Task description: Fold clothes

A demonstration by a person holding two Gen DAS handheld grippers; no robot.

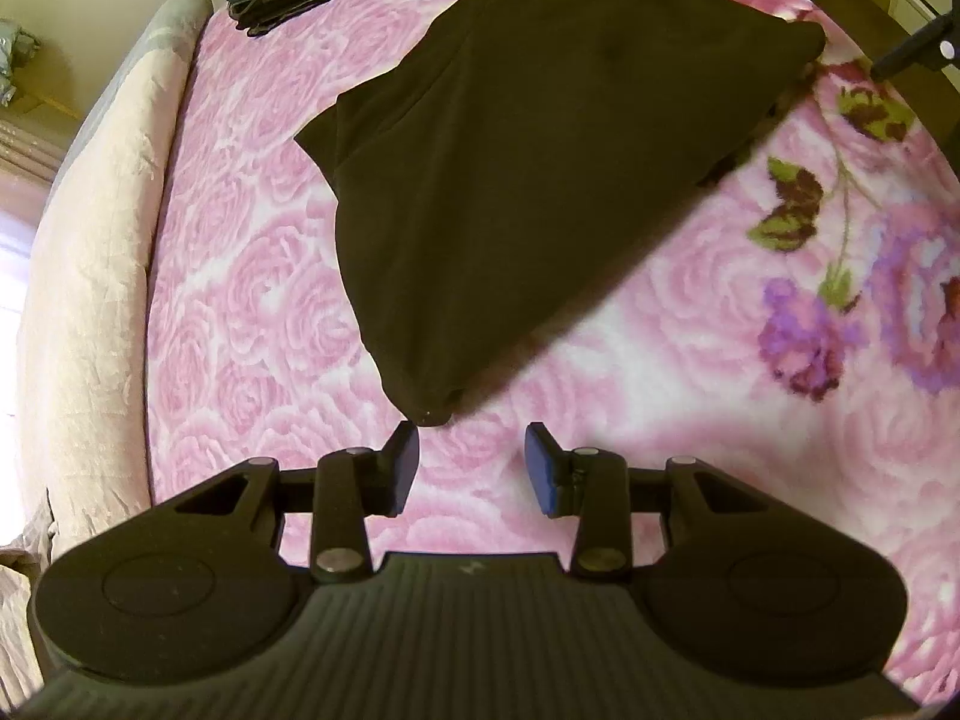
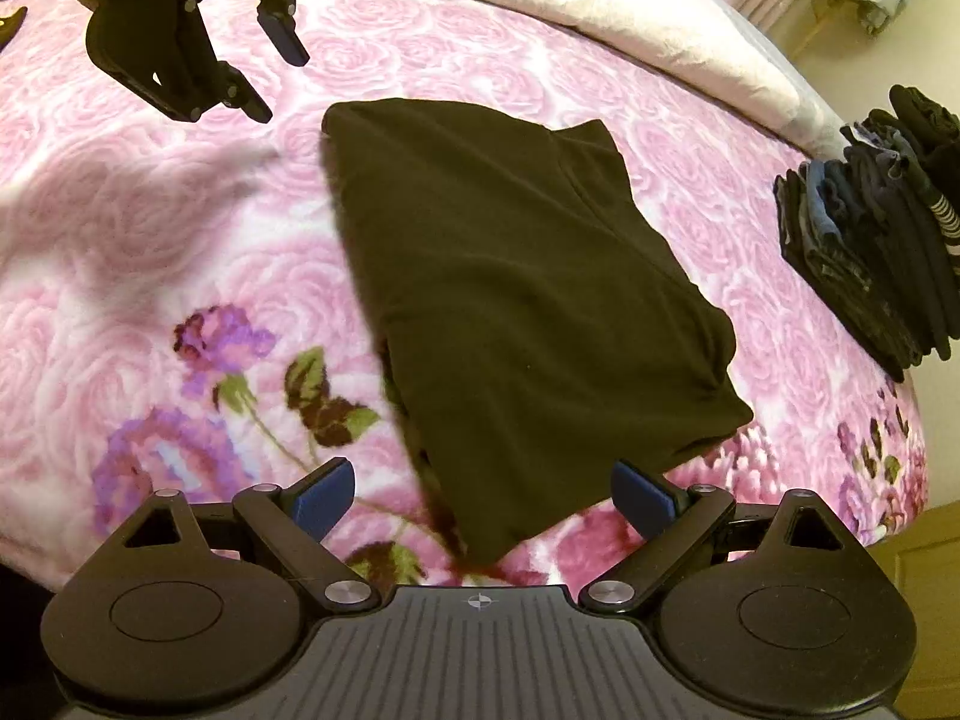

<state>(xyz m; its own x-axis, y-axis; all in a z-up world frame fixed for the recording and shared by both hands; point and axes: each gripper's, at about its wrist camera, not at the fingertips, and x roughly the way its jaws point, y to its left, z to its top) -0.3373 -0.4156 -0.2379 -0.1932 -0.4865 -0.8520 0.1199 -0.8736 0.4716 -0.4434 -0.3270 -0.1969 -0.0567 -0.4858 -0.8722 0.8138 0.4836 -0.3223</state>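
1. Dark folded garment (image 2: 528,300) lying flat on the pink rose-patterned blanket (image 2: 150,228), midway across the bed.
2. Right gripper (image 2: 483,495) spread wide, empty, near corner of the cloth between its fingers (contact unclear).
3. Left gripper (image 1: 471,468) parted, empty, just short of another corner.
4. Farther back, stack of dark folded clothes (image 2: 870,252), beside the pale bed edge (image 2: 660,30).

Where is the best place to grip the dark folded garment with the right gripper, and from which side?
Probably the near corner of the dark garment, pointing at the open right gripper. Come straight forward, low over the pink blanket: that corner's layers lie stacked between the pads already.
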